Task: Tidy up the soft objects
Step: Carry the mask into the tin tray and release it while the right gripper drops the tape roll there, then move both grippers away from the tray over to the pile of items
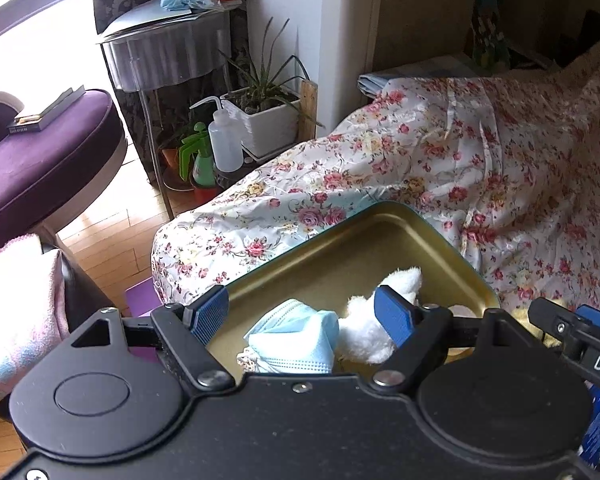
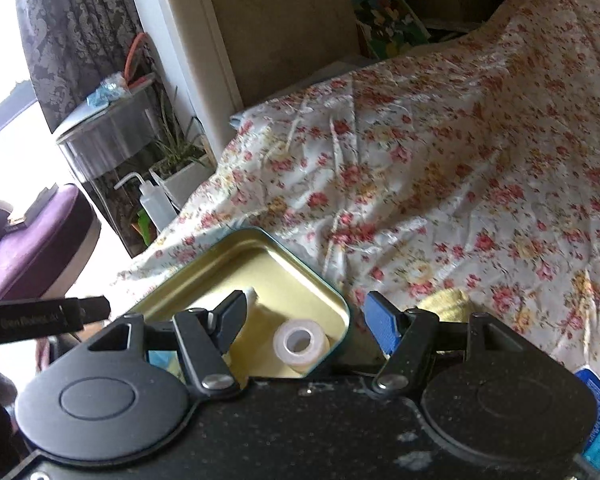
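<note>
A gold metal tin (image 1: 339, 248) with a teal rim lies on the floral bedspread (image 1: 479, 168). In the left wrist view it holds a light blue face mask (image 1: 296, 336) and a white plush toy (image 1: 371, 320). My left gripper (image 1: 303, 312) is open above them, holding nothing. In the right wrist view the tin (image 2: 260, 256) also holds a roll of clear tape (image 2: 300, 342). My right gripper (image 2: 309, 320) is open over the tin's near right corner. A yellow soft cloth (image 2: 445, 300) lies on the bedspread (image 2: 439, 168) just beyond its right finger.
A purple chair (image 1: 40, 160) stands at the left on the wood floor. A small round side table (image 1: 168, 52), potted plants (image 1: 268, 112), a squeeze bottle (image 1: 224, 144) and a green sprayer (image 1: 198, 156) stand by the wall. A pink towel (image 1: 16, 320) lies at the near left.
</note>
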`<state>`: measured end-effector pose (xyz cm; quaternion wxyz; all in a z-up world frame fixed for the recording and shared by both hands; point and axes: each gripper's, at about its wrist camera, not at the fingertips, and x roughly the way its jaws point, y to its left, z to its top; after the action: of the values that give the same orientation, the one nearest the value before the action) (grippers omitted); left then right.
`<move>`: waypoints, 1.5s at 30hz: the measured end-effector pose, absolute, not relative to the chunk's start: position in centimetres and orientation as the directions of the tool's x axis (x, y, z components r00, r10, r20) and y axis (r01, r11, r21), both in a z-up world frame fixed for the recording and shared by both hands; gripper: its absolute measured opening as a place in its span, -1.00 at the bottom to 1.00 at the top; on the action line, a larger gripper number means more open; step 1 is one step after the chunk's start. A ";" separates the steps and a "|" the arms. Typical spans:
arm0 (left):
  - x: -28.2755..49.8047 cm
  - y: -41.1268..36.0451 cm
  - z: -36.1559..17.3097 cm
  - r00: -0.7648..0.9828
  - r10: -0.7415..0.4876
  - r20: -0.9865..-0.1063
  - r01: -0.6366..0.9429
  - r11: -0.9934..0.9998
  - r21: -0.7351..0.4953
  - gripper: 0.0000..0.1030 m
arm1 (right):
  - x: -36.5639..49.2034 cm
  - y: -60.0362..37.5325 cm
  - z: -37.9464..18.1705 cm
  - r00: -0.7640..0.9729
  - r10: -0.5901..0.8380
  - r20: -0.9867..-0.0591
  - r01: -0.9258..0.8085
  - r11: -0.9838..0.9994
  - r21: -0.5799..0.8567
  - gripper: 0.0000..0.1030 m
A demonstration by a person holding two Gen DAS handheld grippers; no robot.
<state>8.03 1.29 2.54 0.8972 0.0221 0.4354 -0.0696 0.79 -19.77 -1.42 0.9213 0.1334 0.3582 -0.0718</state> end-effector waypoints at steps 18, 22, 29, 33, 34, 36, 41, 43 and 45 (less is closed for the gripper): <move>7.1 0.2 2.6 0.618 -0.097 -0.780 0.187 0.982 0.026 0.50 | -4.3 -22.0 -2.6 0.695 -0.094 -0.713 0.285 0.946 0.154 0.35; 6.8 -0.3 2.5 0.618 -0.102 -0.780 0.205 0.978 0.035 0.50 | -6.3 -23.8 -2.9 0.685 -0.126 -0.718 0.325 0.934 0.146 0.40; 5.8 -2.3 2.3 0.619 -0.124 -0.775 0.267 0.962 0.060 0.50 | -10.7 -27.8 -2.9 0.679 -0.227 -0.698 0.418 0.901 0.113 0.60; 4.9 -3.9 2.4 0.613 -0.165 -0.773 0.328 0.943 0.059 0.50 | -13.8 -29.4 -2.6 0.673 -0.322 -0.666 0.494 0.866 0.081 0.91; 4.6 -4.3 2.4 0.609 -0.179 -0.773 0.347 0.936 0.057 0.50 | -14.6 -29.8 -2.5 0.672 -0.340 -0.658 0.512 0.855 0.081 0.96; 4.0 -5.2 2.4 0.598 -0.207 -0.774 0.387 0.921 0.053 0.50 | -16.2 -30.5 -2.3 0.679 -0.360 -0.640 0.532 0.842 0.092 0.99; 1.9 -7.9 2.3 0.568 -0.270 -0.778 0.496 0.866 0.061 0.50 | -19.5 -31.7 -1.9 0.648 -0.431 -0.628 0.595 0.801 0.066 1.00; 0.8 -8.9 2.2 0.554 -0.294 -0.779 0.543 0.837 0.070 0.51 | -20.3 -32.3 -2.0 0.610 -0.460 -0.645 0.626 0.779 0.037 1.00; -0.3 -9.8 2.1 0.532 -0.316 -0.786 0.590 0.804 0.076 0.51 | -21.0 -32.8 -2.3 0.588 -0.463 -0.664 0.644 0.764 0.037 1.00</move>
<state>-0.34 -9.80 2.05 0.8587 0.1691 0.4055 -0.2639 -21.00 -32.79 -2.29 0.8802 0.1379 0.3279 -0.3143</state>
